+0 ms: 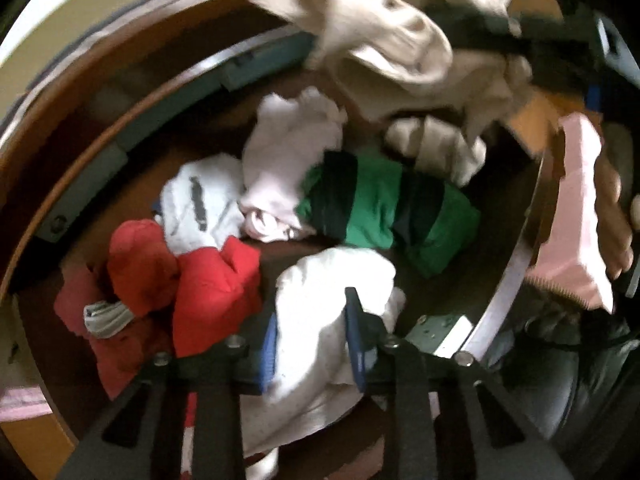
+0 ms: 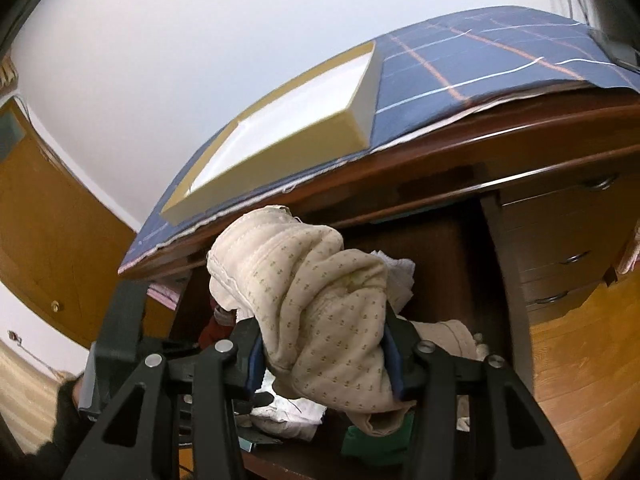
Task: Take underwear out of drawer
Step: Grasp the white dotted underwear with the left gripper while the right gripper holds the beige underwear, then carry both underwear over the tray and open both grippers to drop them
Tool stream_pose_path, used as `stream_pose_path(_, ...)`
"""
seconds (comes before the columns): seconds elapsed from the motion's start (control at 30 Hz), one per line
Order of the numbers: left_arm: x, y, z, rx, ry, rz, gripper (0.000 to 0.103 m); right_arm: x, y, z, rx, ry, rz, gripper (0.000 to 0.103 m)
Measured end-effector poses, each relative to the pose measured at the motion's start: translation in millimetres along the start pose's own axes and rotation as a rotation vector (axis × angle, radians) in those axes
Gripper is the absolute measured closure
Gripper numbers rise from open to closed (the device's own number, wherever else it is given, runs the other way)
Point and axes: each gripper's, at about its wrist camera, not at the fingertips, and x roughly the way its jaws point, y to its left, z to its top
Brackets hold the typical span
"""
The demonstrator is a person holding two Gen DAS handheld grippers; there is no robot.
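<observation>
The left wrist view looks down into the open drawer point(image 1: 80, 128), which is brown wood inside. The left hand-held gripper point(image 1: 312, 340) points down into it. Its two blue pads are pressed together on a white piece of underwear point(image 1: 320, 300), and the cloth bulges up between them. Just beside it on the left lies a red piece point(image 1: 200, 280) with a grey band. Behind that are a white piece with a grey mark point(image 1: 204, 204) and a pale pink piece point(image 1: 288, 160). A green piece with dark stripes point(image 1: 380, 208) lies to the right. This picture is a little blurry. At the top, a cream piece point(image 1: 400, 48) hangs above the drawer from the other gripper. At the right edge, a person's hand point(image 1: 612, 216) holds a pink handle point(image 1: 576, 216).

The right wrist view looks across at the table point(image 2: 520, 132). The right hand-held gripper point(image 2: 324, 364) is clamped on the cream piece of underwear point(image 2: 320, 300), which has tiny dots on it. The cloth is bunched up and sits above the open drawer point(image 2: 452, 256), lifted clear of the other clothes. Below it you can see bits of white and green cloth down in the drawer. On top of the table lies a blue checked cloth point(image 2: 480, 60). On that cloth sits a shallow cream box point(image 2: 280, 128) with nothing in it. More shut drawers with dark handles point(image 2: 572, 258) are on the right. The floor point(image 2: 580, 360) is wood.
</observation>
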Motion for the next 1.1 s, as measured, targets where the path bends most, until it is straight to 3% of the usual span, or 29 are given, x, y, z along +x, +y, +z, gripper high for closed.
stream_pose_path(0.17, -42, 14, -15, -0.145, -0.214, 0.021, 0.076, -18, -3, -3, 0.048, -0.053, 0.011, 0.053)
stream_pose_path(0.33, -91, 39, -15, -0.284, -0.37, -0.003, 0.077, -28, 10, 0, 0.037, -0.095, 0.02, 0.053)
stream_pose_path(0.6, -168, 65, 2, -0.36, -0.589, 0.129, 0.077, -24, 59, 62, -0.03, -0.167, 0.034, 0.053)
stream_pose_path(0.87, -200, 121, 47, -0.452, -0.725, 0.24, 0.077, 20, 91, 135, 0.024, -0.199, 0.059, 0.053)
stream_pose_path(1.0, -201, 149, 78, -0.485, -0.766, 0.34, 0.077, 53, 100, 161, 0.051, -0.222, 0.032, 0.053)
stream_pose_path(1.1, -192, 171, 102, -0.514, -0.774, 0.373, 0.077, 73, 103, 182, 0.075, -0.222, -0.006, 0.053)
